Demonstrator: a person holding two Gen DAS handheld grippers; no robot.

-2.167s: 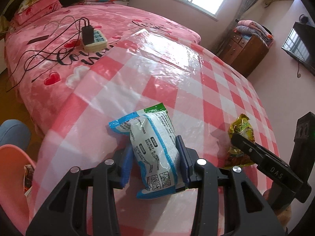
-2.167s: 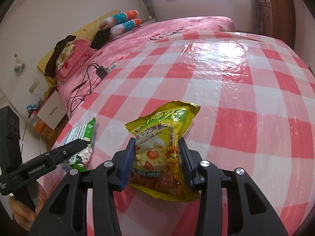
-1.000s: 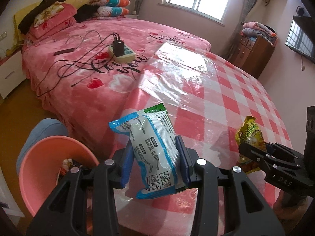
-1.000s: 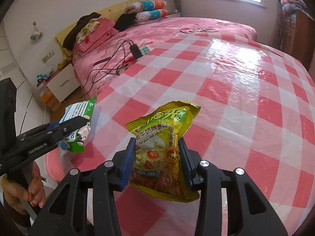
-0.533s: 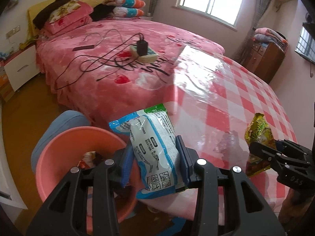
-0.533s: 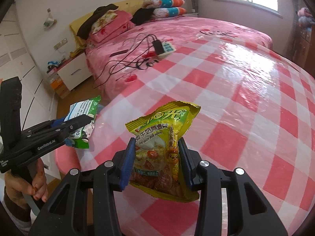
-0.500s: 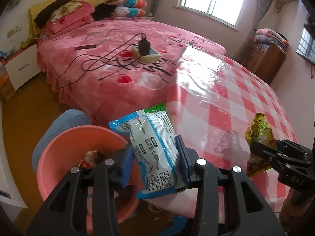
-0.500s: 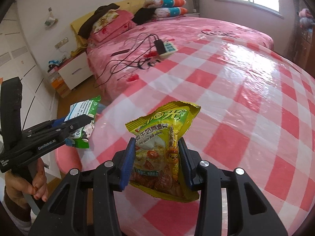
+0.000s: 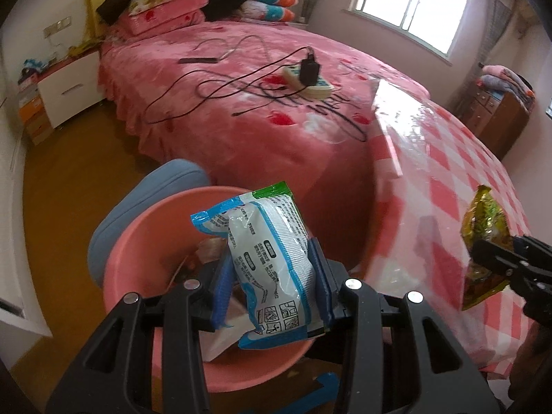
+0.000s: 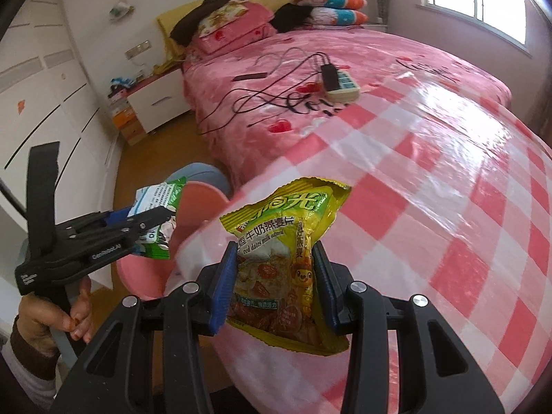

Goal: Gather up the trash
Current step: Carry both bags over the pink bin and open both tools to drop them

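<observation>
My left gripper [image 9: 270,276] is shut on a white and blue snack packet [image 9: 265,252] and holds it above a pink plastic bin [image 9: 145,241] that stands on the floor beside the table; some trash lies in the bin. My right gripper [image 10: 276,276] is shut on a yellow oatmeal packet [image 10: 286,241] and holds it over the table's left edge. In the right wrist view the left gripper [image 10: 151,224] with its packet [image 10: 155,200] is at the left over the bin [image 10: 203,207]. In the left wrist view the yellow packet [image 9: 483,227] is at the right.
The table has a red and white checked cloth [image 10: 448,189] under clear plastic. A bed [image 9: 241,79] with a pink cover, a power strip [image 9: 310,79] and cables lies behind. A blue stool [image 9: 165,179] stands behind the bin. A white nightstand [image 9: 65,86] stands at the left.
Both grippers have swung left off the table with their packets. The left gripper has gone from above the table edge to above the pink bin. Both grips are unchanged.
</observation>
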